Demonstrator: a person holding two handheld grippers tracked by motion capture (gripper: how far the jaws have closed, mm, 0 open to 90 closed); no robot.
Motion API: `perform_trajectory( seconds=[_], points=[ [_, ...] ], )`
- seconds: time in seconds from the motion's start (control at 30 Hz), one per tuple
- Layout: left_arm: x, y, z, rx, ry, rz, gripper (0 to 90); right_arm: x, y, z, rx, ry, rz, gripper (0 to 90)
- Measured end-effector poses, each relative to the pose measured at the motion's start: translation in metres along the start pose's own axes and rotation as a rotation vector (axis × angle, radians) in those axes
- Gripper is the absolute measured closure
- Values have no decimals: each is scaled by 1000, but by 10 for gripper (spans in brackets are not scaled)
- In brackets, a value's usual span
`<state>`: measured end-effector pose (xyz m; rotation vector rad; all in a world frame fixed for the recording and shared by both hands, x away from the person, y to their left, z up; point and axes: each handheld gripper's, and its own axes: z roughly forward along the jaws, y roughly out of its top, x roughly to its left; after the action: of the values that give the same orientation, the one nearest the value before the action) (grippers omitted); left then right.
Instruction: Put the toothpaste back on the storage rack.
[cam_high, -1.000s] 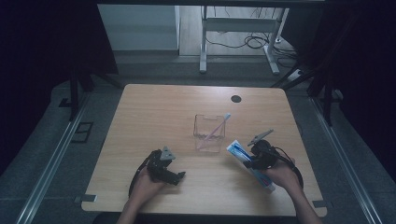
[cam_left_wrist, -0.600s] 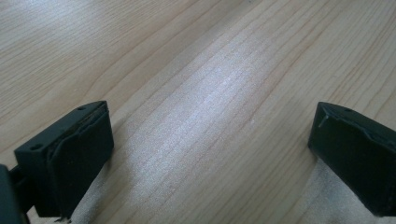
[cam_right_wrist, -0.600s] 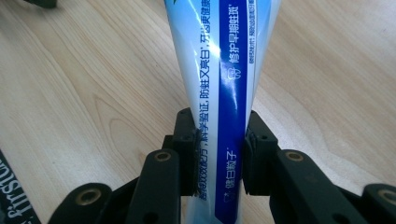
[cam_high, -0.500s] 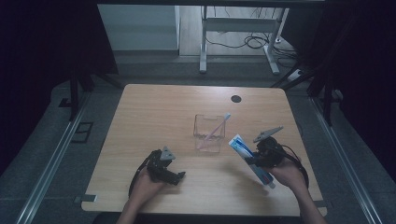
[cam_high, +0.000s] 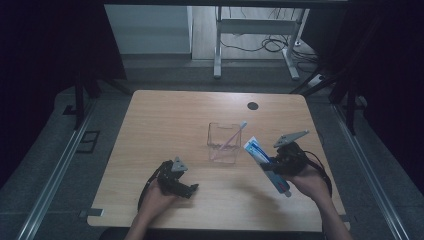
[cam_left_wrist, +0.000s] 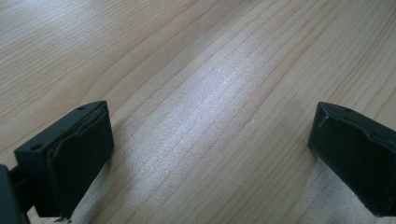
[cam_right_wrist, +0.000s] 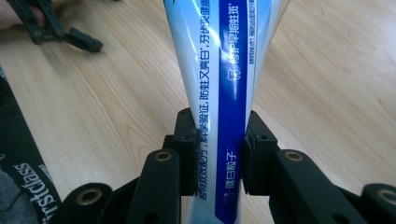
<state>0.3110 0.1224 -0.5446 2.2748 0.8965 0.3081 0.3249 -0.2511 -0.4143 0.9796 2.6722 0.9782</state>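
A blue and white toothpaste tube (cam_high: 265, 162) hangs tilted above the table's right front, cap end low and toward the person. My right gripper (cam_high: 274, 167) is shut on it; in the right gripper view both pads squeeze the toothpaste tube (cam_right_wrist: 222, 93) on its two sides, right gripper (cam_right_wrist: 218, 158). Just left of the tube stands a clear square cup (cam_high: 224, 142) with a pink toothbrush (cam_high: 234, 135) leaning in it. My left gripper (cam_high: 192, 188) rests low on the table at the left front, held by a hand, jaws wide apart over bare wood, left gripper (cam_left_wrist: 210, 154).
The wooden table (cam_high: 165, 120) has a dark round hole (cam_high: 253, 106) near its far right edge. Beyond the table's far edge stand metal desk legs and cables (cam_high: 260, 45) on the floor. The other hand's gripper (cam_right_wrist: 56, 30) lies at the upper left of the right gripper view.
The right gripper has risen with the toothpaste tube and drifted slightly right. The left gripper has stayed put.
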Motion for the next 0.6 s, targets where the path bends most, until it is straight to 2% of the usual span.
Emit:
perform_trajectory(
  seconds=[0.2, 0.6],
  points=[
    [0, 0, 0, 2, -1, 1, 1, 4, 8, -4, -40, 2, -29, 712],
    [0, 0, 0, 4, -1, 4, 1, 9, 21, -8, -122, -7, -50, 711]
  ],
)
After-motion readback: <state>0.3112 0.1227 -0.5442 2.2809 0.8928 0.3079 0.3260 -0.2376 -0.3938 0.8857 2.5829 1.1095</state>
